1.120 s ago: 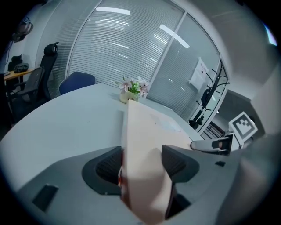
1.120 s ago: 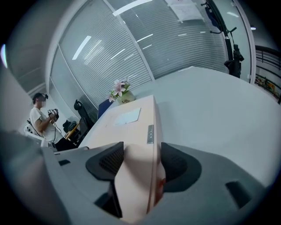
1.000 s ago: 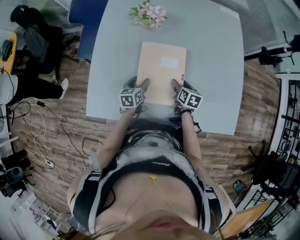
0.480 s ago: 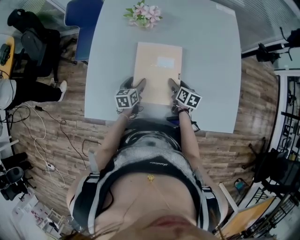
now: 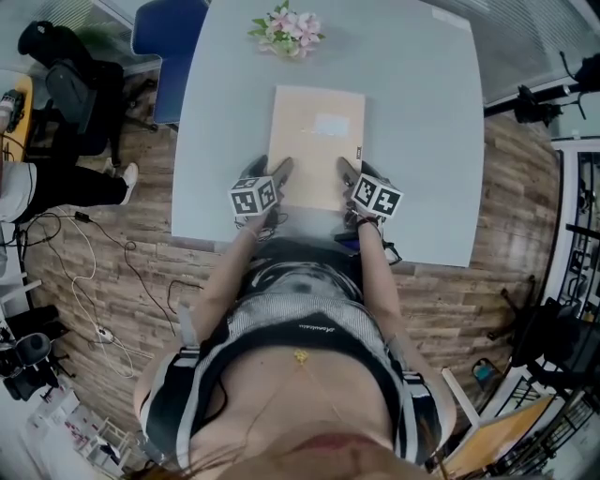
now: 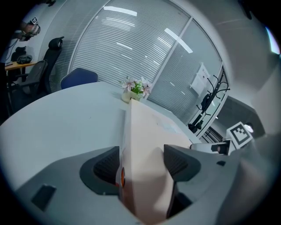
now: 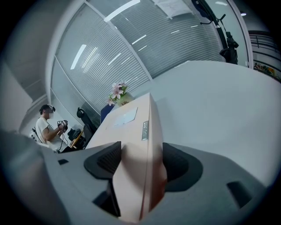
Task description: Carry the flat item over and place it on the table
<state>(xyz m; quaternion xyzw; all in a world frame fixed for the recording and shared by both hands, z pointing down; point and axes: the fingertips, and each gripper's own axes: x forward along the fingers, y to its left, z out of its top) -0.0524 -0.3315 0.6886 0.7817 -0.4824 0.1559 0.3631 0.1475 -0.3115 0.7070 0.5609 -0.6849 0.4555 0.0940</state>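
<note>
Moved: both jaw pairs spreading since a second ago, box barely shifting.
Left gripper (image 5: 269,171): jaws opening, near-left box corner sitting between them.
Right gripper (image 5: 358,173): jaws standing wide, loose around near-right corner.
Box (image 5: 316,141): lying flat on table (image 5: 422,141), frame centre.
Risk: pad snagging a corner while backing out, dragging box toward near edge.

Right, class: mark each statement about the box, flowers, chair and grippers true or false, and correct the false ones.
1. The box lies flat on the table. True.
2. The flowers stand on the box. False: they stand on the table, beyond the box's far edge.
3. The left gripper is clear of the box. False: the box's near edge is between its jaws, which are opening.
4. A blue chair stands at the table's far left corner. True.
5. The right gripper is at the box's far edge. False: it is at the near right corner.
</note>
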